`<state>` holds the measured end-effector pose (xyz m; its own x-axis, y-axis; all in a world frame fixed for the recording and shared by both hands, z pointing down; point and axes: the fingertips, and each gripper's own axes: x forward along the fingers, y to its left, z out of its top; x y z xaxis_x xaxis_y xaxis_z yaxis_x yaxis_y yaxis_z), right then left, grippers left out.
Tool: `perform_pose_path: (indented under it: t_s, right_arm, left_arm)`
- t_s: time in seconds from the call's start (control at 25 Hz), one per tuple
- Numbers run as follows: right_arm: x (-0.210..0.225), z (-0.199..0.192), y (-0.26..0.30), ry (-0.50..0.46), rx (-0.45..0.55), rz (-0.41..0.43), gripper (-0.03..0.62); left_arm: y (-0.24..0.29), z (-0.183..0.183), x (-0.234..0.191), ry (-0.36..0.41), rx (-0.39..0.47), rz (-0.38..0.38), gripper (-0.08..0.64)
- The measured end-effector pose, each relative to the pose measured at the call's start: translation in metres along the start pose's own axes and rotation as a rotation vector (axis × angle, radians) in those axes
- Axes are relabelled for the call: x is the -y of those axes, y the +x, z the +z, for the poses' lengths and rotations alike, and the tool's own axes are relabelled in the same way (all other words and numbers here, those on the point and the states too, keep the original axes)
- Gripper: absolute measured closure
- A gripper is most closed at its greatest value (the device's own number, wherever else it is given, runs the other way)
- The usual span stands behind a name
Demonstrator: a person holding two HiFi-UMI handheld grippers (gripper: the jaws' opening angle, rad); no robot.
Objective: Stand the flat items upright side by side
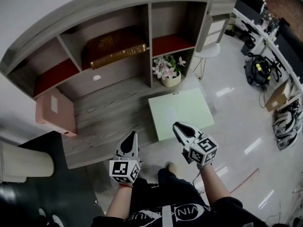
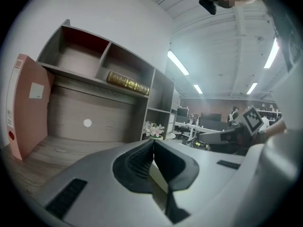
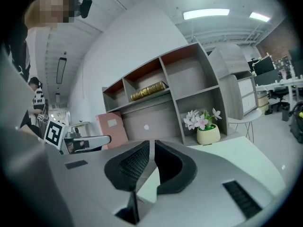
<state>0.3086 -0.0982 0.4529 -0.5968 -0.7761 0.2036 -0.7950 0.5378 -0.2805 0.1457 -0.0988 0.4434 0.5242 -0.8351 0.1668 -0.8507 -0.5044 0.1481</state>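
Observation:
A pale green folder (image 1: 182, 111) lies flat on the right part of the wooden desk (image 1: 109, 112). At the desk's left end a pink folder (image 1: 56, 111) stands upright against the shelf unit. A dark book with a gold edge (image 1: 116, 51) lies flat in the middle shelf compartment. My left gripper (image 1: 129, 143) hovers at the desk's front edge, shut and empty. My right gripper (image 1: 181, 128) is over the green folder's near edge, its jaws a narrow slit apart with nothing between them. The left gripper view shows the pink folder (image 2: 26, 108) and the book (image 2: 128, 82).
A pot of pink flowers (image 1: 169, 74) stands behind the green folder, by the shelf's right upright. A white stool (image 1: 207, 51) is beyond the desk's right end. Bags, a box and office desks fill the floor at far right. A white cylinder (image 1: 23, 162) lies at lower left.

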Motion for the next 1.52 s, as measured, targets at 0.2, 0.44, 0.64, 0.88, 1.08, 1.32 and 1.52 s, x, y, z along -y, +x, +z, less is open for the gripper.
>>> perform_pose_path:
  t_s: [0.2, 0.44, 0.64, 0.88, 1.08, 1.32, 1.52]
  right_arm:
    - [0.048, -0.016, -0.022, -0.010, -0.075, 0.035, 0.518]
    - [0.117, -0.035, -0.044, 0.007, -0.157, -0.075, 0.430]
    - [0.174, -0.051, -0.055, -0.002, -0.220, -0.198, 0.377]
    - [0.225, -0.067, -0.059, 0.009, -0.287, -0.319, 0.360]
    - [0.242, -0.083, -0.053, 0.075, -0.317, -0.334, 0.334]
    - [0.254, -0.079, -0.047, 0.043, -0.312, -0.355, 0.315]
    - [0.268, -0.081, -0.043, 0.121, -0.326, -0.342, 0.276]
  left_arm:
    - [0.019, -0.015, 0.031, -0.034, -0.001, 0.084, 0.555]
    - [0.035, -0.058, 0.053, -0.161, -0.077, 0.144, 0.476]
    - [0.038, -0.108, 0.057, -0.288, -0.184, 0.210, 0.337]
    - [0.041, -0.150, 0.082, -0.465, -0.252, 0.202, 0.284]
    - [0.047, -0.176, 0.099, -0.631, -0.280, 0.187, 0.256]
    - [0.052, -0.183, 0.106, -0.632, -0.296, 0.162, 0.247]
    - [0.048, -0.181, 0.108, -0.637, -0.285, 0.156, 0.245]
